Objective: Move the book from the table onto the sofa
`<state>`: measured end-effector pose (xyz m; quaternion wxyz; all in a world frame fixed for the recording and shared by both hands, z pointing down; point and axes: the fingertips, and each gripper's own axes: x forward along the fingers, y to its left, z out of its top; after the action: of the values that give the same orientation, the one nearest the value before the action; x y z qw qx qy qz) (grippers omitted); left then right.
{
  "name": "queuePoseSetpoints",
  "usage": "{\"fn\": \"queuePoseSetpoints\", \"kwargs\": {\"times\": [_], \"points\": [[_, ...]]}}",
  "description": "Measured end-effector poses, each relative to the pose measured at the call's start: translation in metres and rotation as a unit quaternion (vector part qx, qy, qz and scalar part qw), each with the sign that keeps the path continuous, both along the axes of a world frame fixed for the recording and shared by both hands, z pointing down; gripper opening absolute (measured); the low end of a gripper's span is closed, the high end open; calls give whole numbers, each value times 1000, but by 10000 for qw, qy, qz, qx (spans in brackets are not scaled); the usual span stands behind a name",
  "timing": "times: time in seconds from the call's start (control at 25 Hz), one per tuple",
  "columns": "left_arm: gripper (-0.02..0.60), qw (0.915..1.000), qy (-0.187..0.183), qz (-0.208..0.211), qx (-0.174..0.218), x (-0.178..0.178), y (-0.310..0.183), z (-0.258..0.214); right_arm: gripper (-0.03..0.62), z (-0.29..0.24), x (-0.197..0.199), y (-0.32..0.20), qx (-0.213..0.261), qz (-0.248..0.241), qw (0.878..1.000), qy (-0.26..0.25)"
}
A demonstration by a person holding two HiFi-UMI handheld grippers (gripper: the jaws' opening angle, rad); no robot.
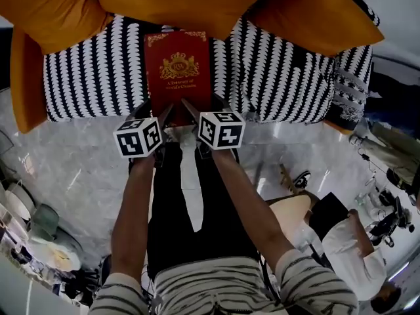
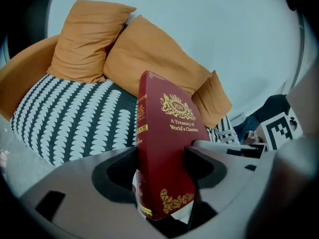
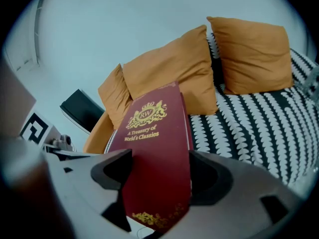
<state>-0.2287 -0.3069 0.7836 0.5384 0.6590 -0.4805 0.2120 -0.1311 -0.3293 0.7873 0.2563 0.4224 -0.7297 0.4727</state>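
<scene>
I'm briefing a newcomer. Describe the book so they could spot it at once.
Find the black-and-white sofa with orange cushions. Over its seat, the left gripper and right gripper clamp the book: dark red with a gold crest.

Lighting soft and even, moderately bright; no hard shadows. Head view: pale sheen on the glossy floor [image 1: 72,169], corners dim. Both gripper views: strong fisheye bending, black rim at edges, near foreground blurred; title on book [image 2: 167,148] sharp

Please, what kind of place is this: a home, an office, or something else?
Probably a living room or lounge: a sofa with a black-and-white patterned seat, orange cushions along its back, and a glossy marble-look floor.
</scene>
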Motion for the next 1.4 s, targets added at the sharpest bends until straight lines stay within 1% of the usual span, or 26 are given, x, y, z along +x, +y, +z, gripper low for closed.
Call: {"fn": "queuePoseSetpoints", "kwargs": {"times": [0.2, 0.52, 0.64, 0.8, 1.0, 1.2, 1.28, 1.4], "points": [[301, 9999, 77, -52, -138, -2, -3, 29, 360, 28, -2, -4, -54, -4, 9999, 88], [301, 9994, 69, -54, -324, -14, -3, 66, 360, 65, -13, -4, -209, 99, 9997, 113], [301, 9992, 92, 4, -379, -10, -4, 71, 360, 70, -10, -3, -279, 143, 9995, 90], [301, 9991, -5, 127, -402, -3, -6, 76, 360, 77, -1, -2, -321, 225, 9992, 65], [301, 9987, -15, 118, -492, -11, -3, 89, 360, 90, -9, 0, -393, 207, 9990, 96], [301, 9985, 96, 104, -531, -4, -5, 88, 360, 88, -5, -3, -414, 204, 9988, 150], [301, 9982, 54, 135, -576, -1, -5, 92, 360, 92, -2, -3, -437, 184, 9987, 195], [301, 9979, -84, 194, -606, -6, -4, 100, 360, 101, -5, 0, -511, 184, 9983, 225]]}}
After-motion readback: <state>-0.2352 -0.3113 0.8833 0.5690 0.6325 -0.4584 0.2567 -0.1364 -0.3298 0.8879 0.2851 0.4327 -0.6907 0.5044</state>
